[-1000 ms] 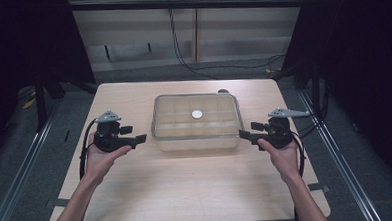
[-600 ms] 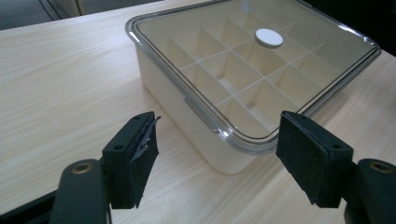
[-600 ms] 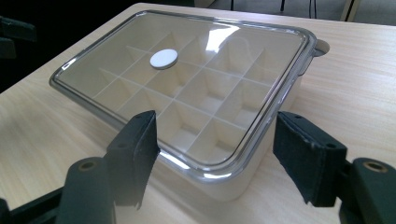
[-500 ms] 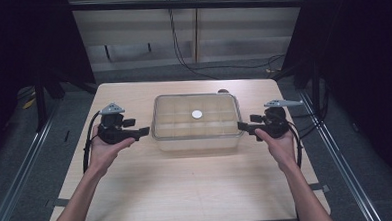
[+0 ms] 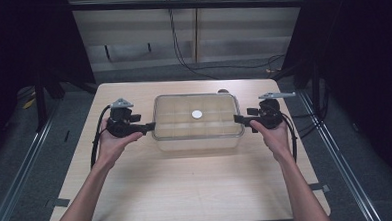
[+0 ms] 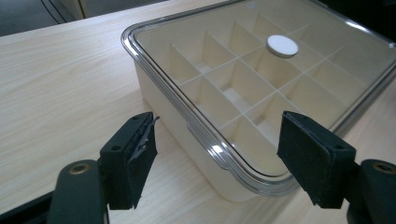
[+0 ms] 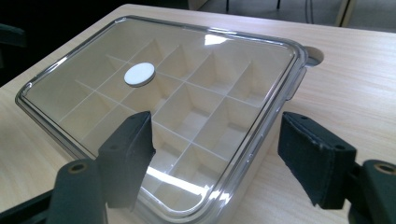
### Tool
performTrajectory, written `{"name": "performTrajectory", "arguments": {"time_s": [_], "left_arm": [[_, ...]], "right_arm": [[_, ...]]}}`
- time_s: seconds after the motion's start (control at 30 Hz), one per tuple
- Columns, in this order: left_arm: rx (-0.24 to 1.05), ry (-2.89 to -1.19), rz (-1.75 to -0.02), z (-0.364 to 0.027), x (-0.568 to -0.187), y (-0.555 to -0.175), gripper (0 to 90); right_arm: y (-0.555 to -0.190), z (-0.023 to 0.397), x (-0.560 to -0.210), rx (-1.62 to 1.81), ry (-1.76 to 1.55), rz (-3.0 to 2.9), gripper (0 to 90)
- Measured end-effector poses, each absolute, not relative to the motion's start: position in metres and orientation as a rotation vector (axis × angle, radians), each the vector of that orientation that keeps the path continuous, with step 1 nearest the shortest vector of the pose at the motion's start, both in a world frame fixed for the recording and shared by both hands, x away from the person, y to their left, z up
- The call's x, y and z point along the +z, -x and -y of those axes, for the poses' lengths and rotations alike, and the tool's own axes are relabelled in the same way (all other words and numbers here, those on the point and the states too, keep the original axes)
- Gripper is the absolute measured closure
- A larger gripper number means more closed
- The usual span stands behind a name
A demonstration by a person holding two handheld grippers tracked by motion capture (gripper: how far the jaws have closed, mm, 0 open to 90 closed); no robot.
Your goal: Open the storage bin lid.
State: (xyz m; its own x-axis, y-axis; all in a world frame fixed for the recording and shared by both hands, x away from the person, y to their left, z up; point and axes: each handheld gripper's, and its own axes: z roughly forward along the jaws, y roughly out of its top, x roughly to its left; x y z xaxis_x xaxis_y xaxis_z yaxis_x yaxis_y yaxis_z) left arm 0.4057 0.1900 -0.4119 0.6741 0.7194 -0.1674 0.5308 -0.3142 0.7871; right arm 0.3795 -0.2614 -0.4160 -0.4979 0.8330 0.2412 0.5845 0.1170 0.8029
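A shallow cream box (image 5: pixel 199 138) with a clear lid stands in the middle of the table, its inside split into several compartments. A white disc (image 5: pixel 197 114) sits at the lid's centre. My left gripper (image 5: pixel 148 126) is at the box's left end, open. In the left gripper view its jaws (image 6: pixel 217 154) stand on either side of the box's rim (image 6: pixel 196 128) without touching it. My right gripper (image 5: pixel 238 119) is at the right end. Its jaws (image 7: pixel 215 154) have just been opening. The lid's corner (image 7: pixel 224 186) lies between the pads, which stay apart from it.
The pale wooden table (image 5: pixel 187 191) has bare room in front of the box. A round hole (image 7: pixel 315 56) sits in the tabletop by the box's far right corner. Dark floor and cables lie beyond the table's edges.
Both hands have moved inward and a little away from the person, bringing the grippers up to the box's two ends. The right jaws stand wider apart than before.
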Motion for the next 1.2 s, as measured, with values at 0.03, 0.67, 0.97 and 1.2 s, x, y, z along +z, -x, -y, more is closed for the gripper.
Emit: {"name": "performTrajectory", "arguments": {"time_s": [0.03,0.67,0.97,1.2], "left_arm": [[0.229,-1.972,-0.978,-0.191,-0.413,-0.408,28.8],[0.215,-2.029,-1.027,-0.181,-0.432,-0.438,23.6],[0.180,-2.035,-1.026,-0.171,-0.437,-0.442,22.6],[0.151,-2.048,-1.004,-0.165,-0.441,-0.444,23.6]], "right_arm": [[-0.382,0.262,-0.416,1.313,-1.400,-2.134,29.2],[-0.420,0.261,-0.427,1.205,-1.493,-2.169,26.8],[-0.430,0.249,-0.436,1.189,-1.520,-2.196,23.7],[-0.433,0.243,-0.442,1.215,-1.530,-2.197,17.6]]}}
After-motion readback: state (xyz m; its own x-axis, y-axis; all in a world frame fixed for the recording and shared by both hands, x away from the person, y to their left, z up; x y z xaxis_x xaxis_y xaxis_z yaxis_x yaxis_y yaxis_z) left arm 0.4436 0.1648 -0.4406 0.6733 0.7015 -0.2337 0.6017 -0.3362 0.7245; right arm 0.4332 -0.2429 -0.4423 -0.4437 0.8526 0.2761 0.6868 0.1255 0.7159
